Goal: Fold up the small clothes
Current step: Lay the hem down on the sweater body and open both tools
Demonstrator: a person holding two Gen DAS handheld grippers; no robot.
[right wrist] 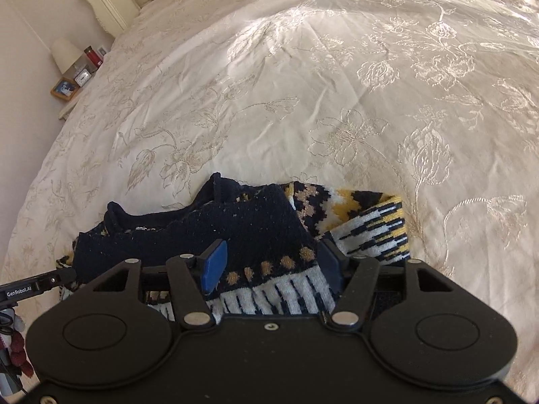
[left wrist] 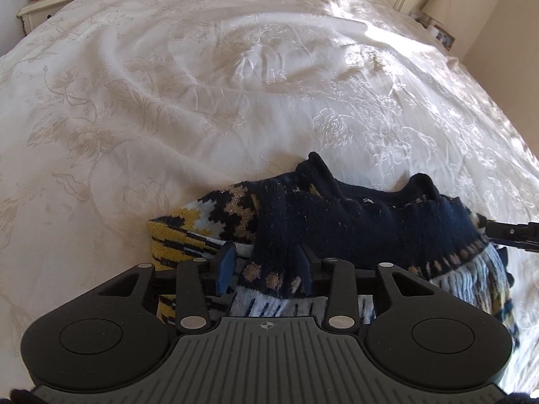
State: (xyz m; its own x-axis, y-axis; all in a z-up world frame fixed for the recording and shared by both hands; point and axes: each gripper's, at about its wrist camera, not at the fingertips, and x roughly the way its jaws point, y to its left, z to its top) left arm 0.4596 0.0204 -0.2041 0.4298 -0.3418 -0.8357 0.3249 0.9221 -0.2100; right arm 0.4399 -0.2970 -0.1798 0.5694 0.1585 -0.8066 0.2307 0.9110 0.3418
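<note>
- Left wrist view: the left gripper (left wrist: 266, 262), jaws spread, straddles the navy, yellow and white patterned knitted garment (left wrist: 337, 222) on the cream embroidered bedspread (left wrist: 202, 101); it should close on one layer only.
- Right wrist view: the right gripper (right wrist: 269, 262), equally spread, straddles the garment's hem (right wrist: 279, 289); both should lift together, evenly.

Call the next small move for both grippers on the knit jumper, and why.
Probably close both grippers first. The left gripper and right gripper each straddle the patterned edge of the knit jumper with jaws apart, fabric between the pads but not pinched. The jumper lies bunched on the bedspread, so a firm grip should come before any lift or fold.
</note>
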